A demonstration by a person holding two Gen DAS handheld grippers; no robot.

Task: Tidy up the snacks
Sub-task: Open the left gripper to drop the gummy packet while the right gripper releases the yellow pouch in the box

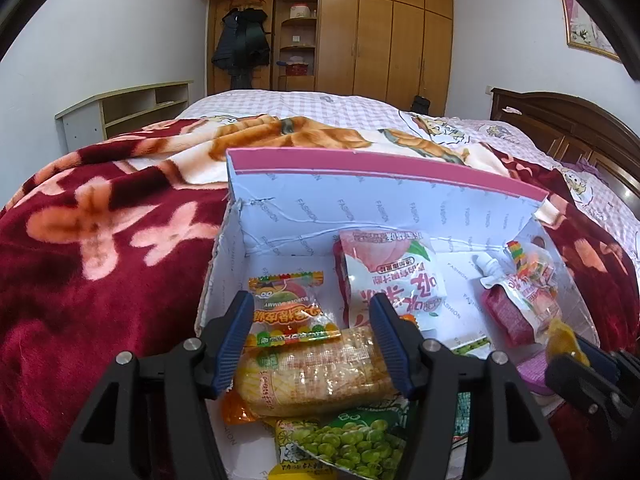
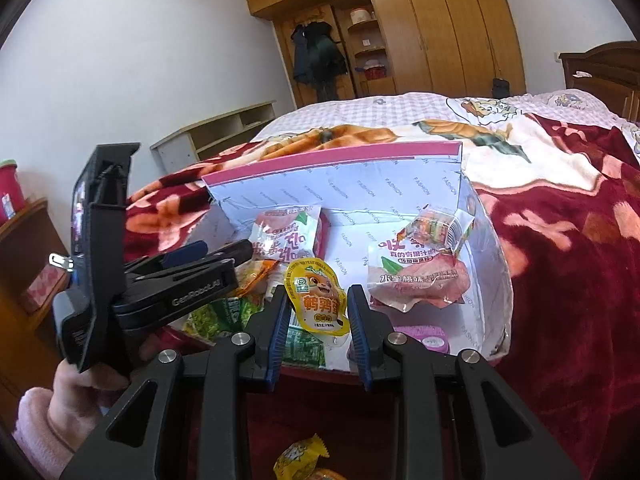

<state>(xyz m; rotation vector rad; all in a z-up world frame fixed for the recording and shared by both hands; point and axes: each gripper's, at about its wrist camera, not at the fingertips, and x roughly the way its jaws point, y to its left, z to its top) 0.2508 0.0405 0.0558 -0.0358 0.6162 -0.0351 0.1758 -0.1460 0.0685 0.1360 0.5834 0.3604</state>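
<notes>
A white box (image 1: 360, 200) with a pink rim lies open on the bed and holds several snacks; it also shows in the right wrist view (image 2: 340, 188). My left gripper (image 1: 314, 320) is shut on a long packet of corn crackers (image 1: 308, 372) over the box's near part. A small gummy packet (image 1: 286, 304) lies on the crackers. My right gripper (image 2: 318, 304) is shut on a yellow quail-egg packet (image 2: 318, 300) at the box's front edge. Pink jelly pouches (image 2: 416, 276) lie inside. The left gripper shows at left in the right wrist view (image 2: 192, 280).
A green pea packet (image 1: 352, 444) lies in the box near me. A yellow snack packet (image 2: 300, 456) lies on the red flowered blanket (image 1: 100, 248) in front of the box. Wardrobes (image 1: 380, 32) and a low shelf (image 1: 128, 108) stand beyond the bed.
</notes>
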